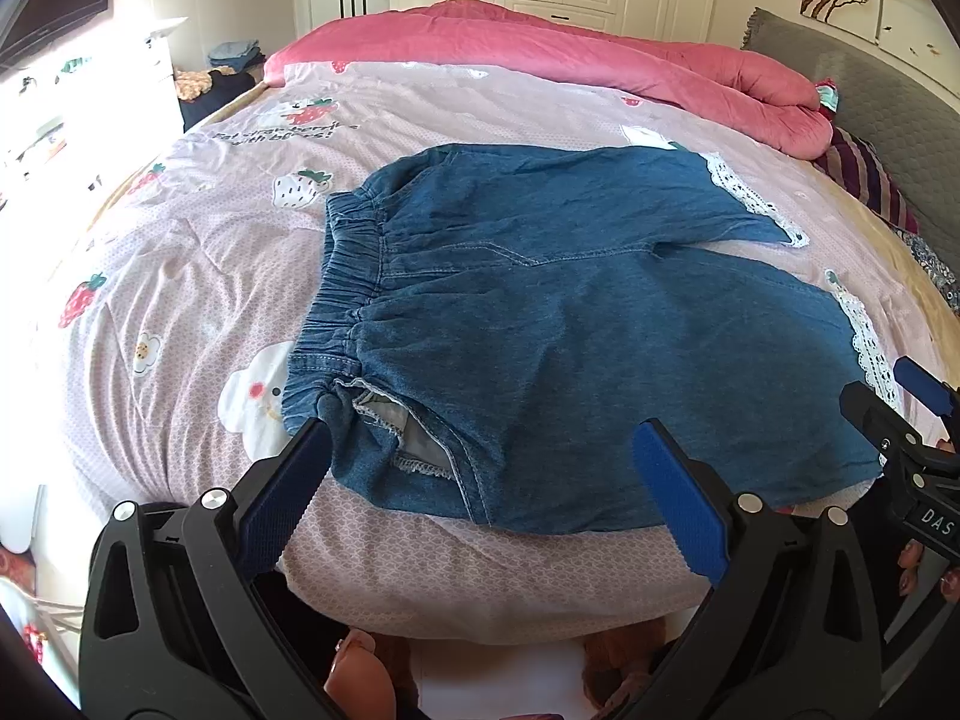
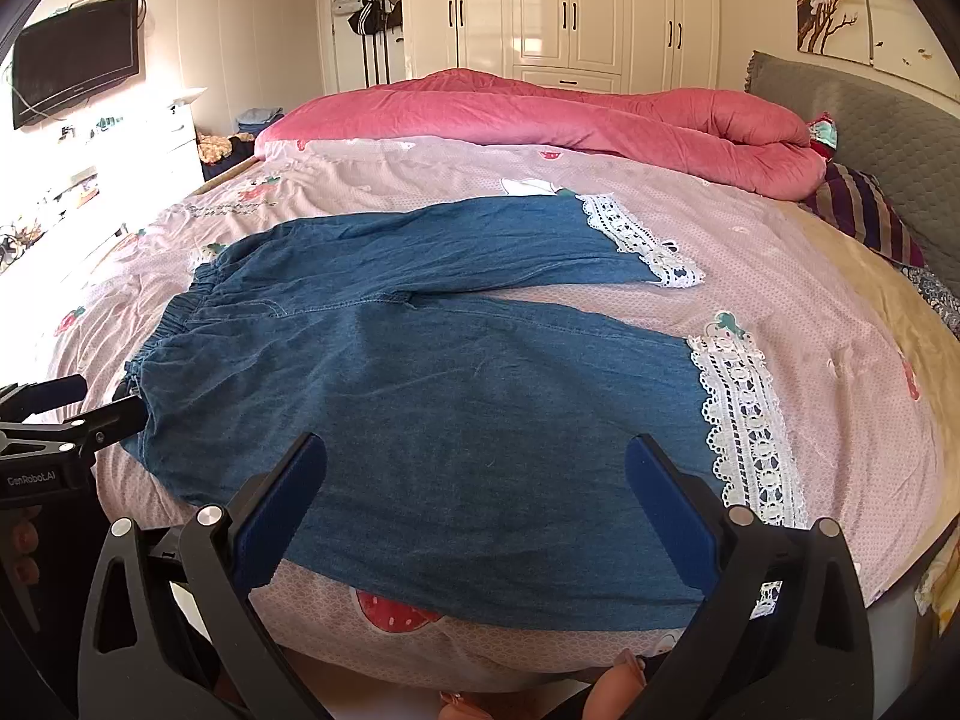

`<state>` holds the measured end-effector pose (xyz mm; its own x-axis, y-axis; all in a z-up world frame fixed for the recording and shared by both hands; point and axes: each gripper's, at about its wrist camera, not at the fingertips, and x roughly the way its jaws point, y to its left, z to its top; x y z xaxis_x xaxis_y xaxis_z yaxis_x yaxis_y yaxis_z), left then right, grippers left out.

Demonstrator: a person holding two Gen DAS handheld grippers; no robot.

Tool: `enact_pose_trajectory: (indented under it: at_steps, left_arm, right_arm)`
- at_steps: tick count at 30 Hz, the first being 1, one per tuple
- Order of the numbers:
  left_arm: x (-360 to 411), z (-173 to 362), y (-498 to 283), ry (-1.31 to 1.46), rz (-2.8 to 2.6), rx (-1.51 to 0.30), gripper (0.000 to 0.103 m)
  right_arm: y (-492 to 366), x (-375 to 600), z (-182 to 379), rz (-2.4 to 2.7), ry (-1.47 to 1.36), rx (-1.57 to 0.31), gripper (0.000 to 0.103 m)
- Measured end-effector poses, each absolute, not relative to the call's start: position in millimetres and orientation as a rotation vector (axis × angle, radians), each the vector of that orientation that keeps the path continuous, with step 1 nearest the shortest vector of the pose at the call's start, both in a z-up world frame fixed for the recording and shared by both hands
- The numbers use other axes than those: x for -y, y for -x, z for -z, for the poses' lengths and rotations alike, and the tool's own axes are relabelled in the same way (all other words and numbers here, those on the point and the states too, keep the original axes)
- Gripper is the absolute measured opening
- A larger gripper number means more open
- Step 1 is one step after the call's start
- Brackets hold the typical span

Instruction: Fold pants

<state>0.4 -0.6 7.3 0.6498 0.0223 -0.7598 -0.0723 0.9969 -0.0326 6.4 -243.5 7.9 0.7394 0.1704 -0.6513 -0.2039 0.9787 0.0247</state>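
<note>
Blue denim pants (image 1: 570, 330) with white lace cuffs lie spread flat on the pink strawberry bedsheet (image 1: 180, 276), waistband to the left, both legs pointing right. My left gripper (image 1: 480, 438) is open and empty, over the near waist corner and pocket. My right gripper (image 2: 477, 450) is open and empty, over the near leg (image 2: 480, 408), left of its lace cuff (image 2: 744, 420). The right gripper also shows at the right edge of the left wrist view (image 1: 912, 402); the left gripper shows at the left edge of the right wrist view (image 2: 78, 408).
A rolled pink quilt (image 2: 540, 114) lies across the far side of the bed. A striped pillow (image 2: 864, 210) and grey headboard (image 2: 870, 120) are at the right. White wardrobes (image 2: 570, 6) stand behind. The bed's near edge is just below the grippers.
</note>
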Motion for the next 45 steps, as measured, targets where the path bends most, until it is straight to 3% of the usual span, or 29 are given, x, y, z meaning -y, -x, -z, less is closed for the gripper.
enact_pose_trajectory:
  at_steps: [30, 45]
  left_arm:
    - [-5.1, 5.8, -21.1, 0.086, -0.026, -0.877, 0.095]
    - [-76.6, -1.6, -155.4, -0.011, -0.132, -0.89, 0.095]
  right_arm:
    - [-42.8, 239.2, 1.1, -0.234, 0.032, -0.746, 0.099]
    - [-154.1, 195.1, -10.2, -0.392, 0.121, -0.81, 0.099]
